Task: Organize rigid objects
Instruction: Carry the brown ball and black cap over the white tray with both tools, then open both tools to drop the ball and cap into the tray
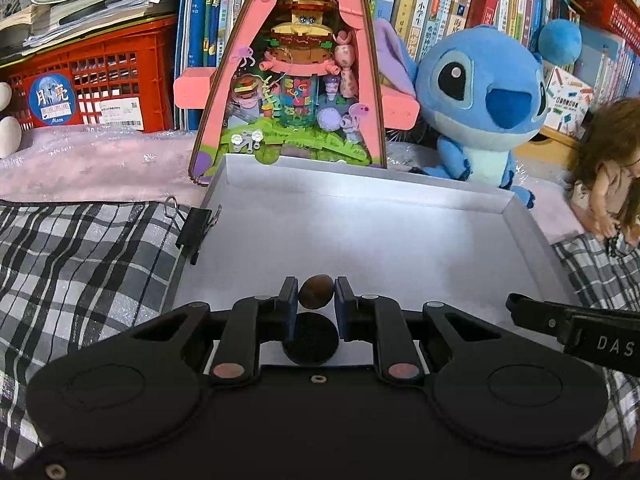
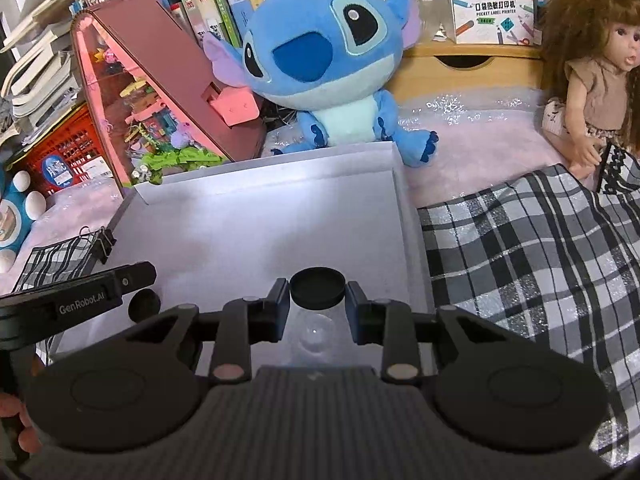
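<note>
Hand-held grippers over bare tray (image 1: pixel 360 240): left (image 1: pixel 316 294) pinching brown nut (image 1: pixel 316 291), right (image 2: pixel 318 300) clamping black-capped bottle (image 2: pixel 317 289).

Both views are evenly and brightly lit from overhead. The white tray (image 1: pixel 360 232) ahead of the claw shows a soft sheen and a washed-out patch in the right wrist view. Shadows under the claw are faint. Fisheye distortion bends the bookshelf (image 1: pixel 440 4) and corners; edges soften slightly, the centre stays sharp.
</note>
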`<state>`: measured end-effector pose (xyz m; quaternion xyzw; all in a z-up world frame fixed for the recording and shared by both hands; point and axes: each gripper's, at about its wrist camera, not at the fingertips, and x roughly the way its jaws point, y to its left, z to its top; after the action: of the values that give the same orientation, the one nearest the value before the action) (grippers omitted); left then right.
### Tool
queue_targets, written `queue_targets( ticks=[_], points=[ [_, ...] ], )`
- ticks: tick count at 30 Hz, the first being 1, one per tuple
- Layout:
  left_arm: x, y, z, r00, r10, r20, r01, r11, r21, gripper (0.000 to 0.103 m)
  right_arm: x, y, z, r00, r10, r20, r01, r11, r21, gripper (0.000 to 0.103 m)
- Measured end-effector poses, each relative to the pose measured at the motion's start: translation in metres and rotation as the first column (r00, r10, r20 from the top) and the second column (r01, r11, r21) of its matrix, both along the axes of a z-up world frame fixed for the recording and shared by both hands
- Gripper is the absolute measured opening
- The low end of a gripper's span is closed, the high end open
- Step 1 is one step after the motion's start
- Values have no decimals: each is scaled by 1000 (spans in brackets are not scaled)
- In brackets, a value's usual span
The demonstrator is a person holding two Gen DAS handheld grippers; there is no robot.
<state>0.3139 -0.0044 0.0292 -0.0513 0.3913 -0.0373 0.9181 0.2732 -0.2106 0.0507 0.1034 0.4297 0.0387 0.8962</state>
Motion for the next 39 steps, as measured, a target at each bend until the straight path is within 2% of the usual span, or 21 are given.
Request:
queue_targets(
  ticks=[21, 24, 25, 26, 34, 39],
  points=[
    [2, -3, -10, 1000, -10, -11, 10, 999, 33, 21, 4, 2, -7, 1000, 9, 0, -9, 1000, -15, 36],
    [-1, -3, -8, 1000, -12, -8, 13, 999, 31, 30, 3, 1, -7, 1000, 0, 5, 0, 1000, -6, 42],
    [-2, -3, -8, 1000, -12, -6, 12, 999, 34, 34, 3, 1, -7, 1000, -2, 6, 2, 1000, 0, 53],
    [-4, -3, -6, 1000, -13, -1, 13, 999, 39, 36, 3, 0, -7, 1000, -4, 7, 4, 1000, 8, 56],
    [-26, 4, 13, 999, -23, 46, 21, 999, 43, 47, -7, -2, -1, 999, -2, 33, 0, 999, 43, 63],
    [-46, 6, 24, 996, -47, 80, 40, 996, 78, 51, -24, 1, 9, 997, 33, 75, -35, 999, 27, 68]
  ],
)
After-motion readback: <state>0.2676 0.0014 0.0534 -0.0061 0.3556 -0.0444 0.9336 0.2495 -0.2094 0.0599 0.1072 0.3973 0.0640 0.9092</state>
